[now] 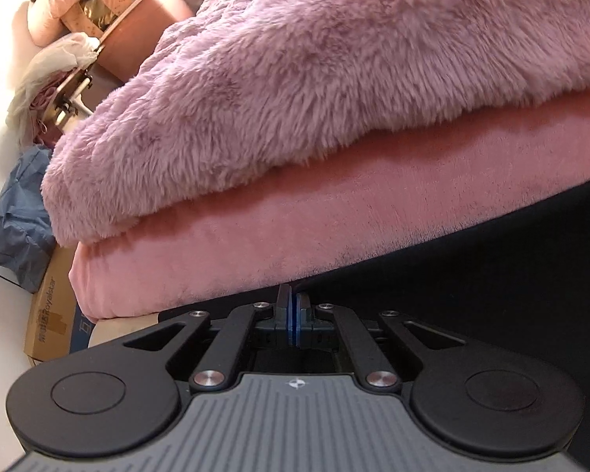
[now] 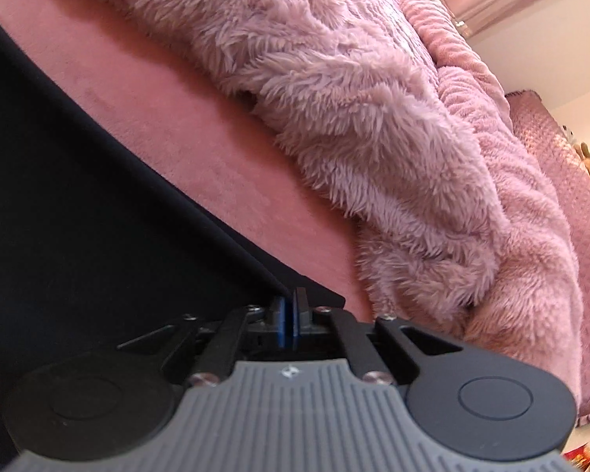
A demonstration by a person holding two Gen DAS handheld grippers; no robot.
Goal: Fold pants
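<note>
The black pants [image 1: 491, 267] lie on a pink bed sheet [image 1: 255, 247], filling the lower right of the left wrist view. My left gripper [image 1: 294, 299] is shut, its blue pads pinched on the pants' edge. In the right wrist view the pants [image 2: 78, 196] fill the left side over the sheet [image 2: 200, 149]. My right gripper [image 2: 290, 299] is shut on the pants' edge at its tips. Most of the pants is out of view.
A fluffy pink blanket [image 1: 314, 78] is heaped on the bed just beyond the pants; it also shows in the right wrist view [image 2: 373, 118]. Left of the bed are a cardboard box [image 1: 51, 314], a blue cloth [image 1: 15, 228] and a cluttered chair [image 1: 110, 19].
</note>
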